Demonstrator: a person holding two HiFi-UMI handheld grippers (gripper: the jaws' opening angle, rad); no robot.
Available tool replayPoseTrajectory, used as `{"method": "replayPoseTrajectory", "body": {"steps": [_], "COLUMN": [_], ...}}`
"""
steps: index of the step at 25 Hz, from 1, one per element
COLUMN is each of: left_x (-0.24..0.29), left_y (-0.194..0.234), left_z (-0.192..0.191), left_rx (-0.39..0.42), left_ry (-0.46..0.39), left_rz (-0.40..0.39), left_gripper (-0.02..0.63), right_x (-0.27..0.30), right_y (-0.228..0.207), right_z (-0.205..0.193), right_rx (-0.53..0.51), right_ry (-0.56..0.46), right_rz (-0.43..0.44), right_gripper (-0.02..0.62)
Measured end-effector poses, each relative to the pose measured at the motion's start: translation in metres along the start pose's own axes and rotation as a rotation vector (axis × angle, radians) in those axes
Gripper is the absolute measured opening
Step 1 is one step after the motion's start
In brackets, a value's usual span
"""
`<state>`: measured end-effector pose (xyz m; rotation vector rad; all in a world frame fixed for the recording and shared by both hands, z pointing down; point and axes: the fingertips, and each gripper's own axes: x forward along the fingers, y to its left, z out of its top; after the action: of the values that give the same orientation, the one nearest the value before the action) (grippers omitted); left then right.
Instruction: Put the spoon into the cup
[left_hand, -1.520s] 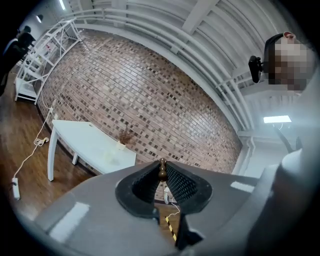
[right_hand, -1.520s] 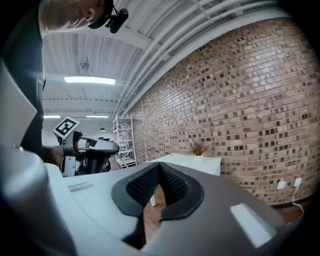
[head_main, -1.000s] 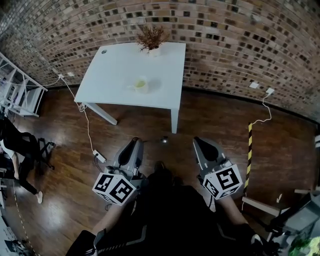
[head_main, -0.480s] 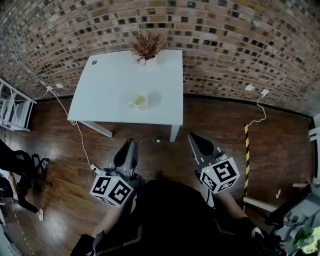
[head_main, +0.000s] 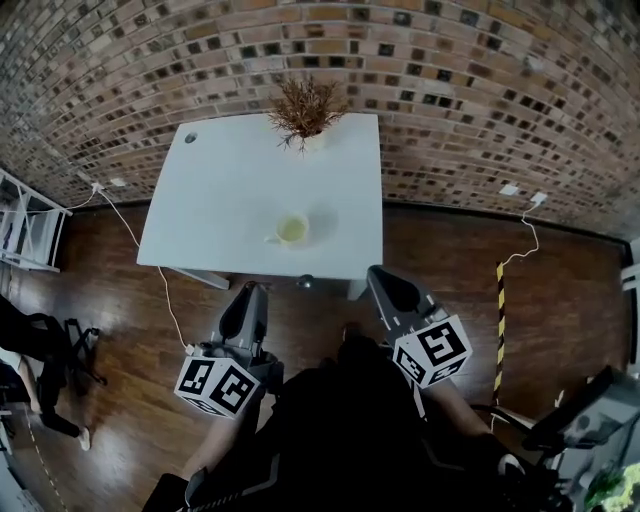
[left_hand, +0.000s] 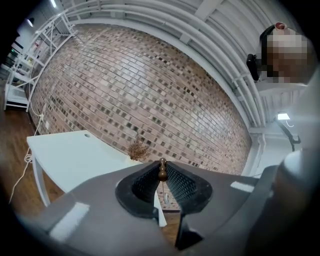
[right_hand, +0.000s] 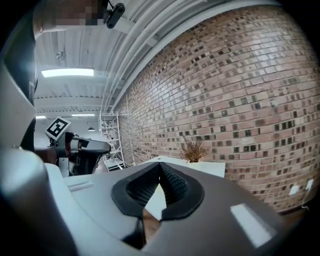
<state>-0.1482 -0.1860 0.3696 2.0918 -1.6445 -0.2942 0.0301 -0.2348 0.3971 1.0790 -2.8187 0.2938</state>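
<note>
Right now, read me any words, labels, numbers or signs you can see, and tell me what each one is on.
No readable words, numbers or brand names show in any view.
Left marker cube: black-and-white square patterns, not letters.
Right marker cube: the same kind of pattern, no text.
Floor tape: yellow and black stripes, no print.

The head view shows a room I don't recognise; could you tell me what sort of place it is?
Probably an indoor studio or lab space: a brick wall, a dark wooden floor, one white table, and metal shelving at the left edge.
</note>
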Motion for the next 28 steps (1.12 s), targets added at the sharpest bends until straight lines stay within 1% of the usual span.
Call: {"method": "replayPoseTrajectory", "body": {"steps": [6,12,17,22,24,26,28], "left_x": [0.047,0.087,0.106,0.116,0.117,0.122,0.127], "left_y": [0.017,0.026,0.042,0.069,0.084,0.096,0.106], "left_z": [0.013,0.024,0.031,0.038,0.043,0.048,0.054], "left_rx": [-0.029,-0.019,-0.015,-0.019,-0.035,-0.041,-0.03], "left_ry": [-0.011,-0.006,-0.034,-0.017,-0.017,-0.01,0.004], "left_rz": [0.037,0.08,0.104,0.117,0.118,0.105,0.077], "left_gripper": [0.034,0.034,0.034,0.034,0.034,0.034,0.035], "right_x": [0.049,0.086,0.114,0.138,0.151,0.166,0.178], "right_y": [-0.034,-0.057,-0.067,-0.067,-0.069,-0.073,-0.072], "right_z": [0.016,0.024,0.021,0.025,0.025,0.024,0.025], "right_rx": [-0.013,0.0,-0.003,-0.014,-0.024,-0.018,0.0], "right_ry": [0.001,0.004,0.021,0.028,0.037,0.042,0.037], "right_rz": [0.048,0.12,0.166,0.151,0.127,0.092,0.065], "right_gripper": [0.006,0.006,0.006,0.006,0.006,0.006,0.006]}}
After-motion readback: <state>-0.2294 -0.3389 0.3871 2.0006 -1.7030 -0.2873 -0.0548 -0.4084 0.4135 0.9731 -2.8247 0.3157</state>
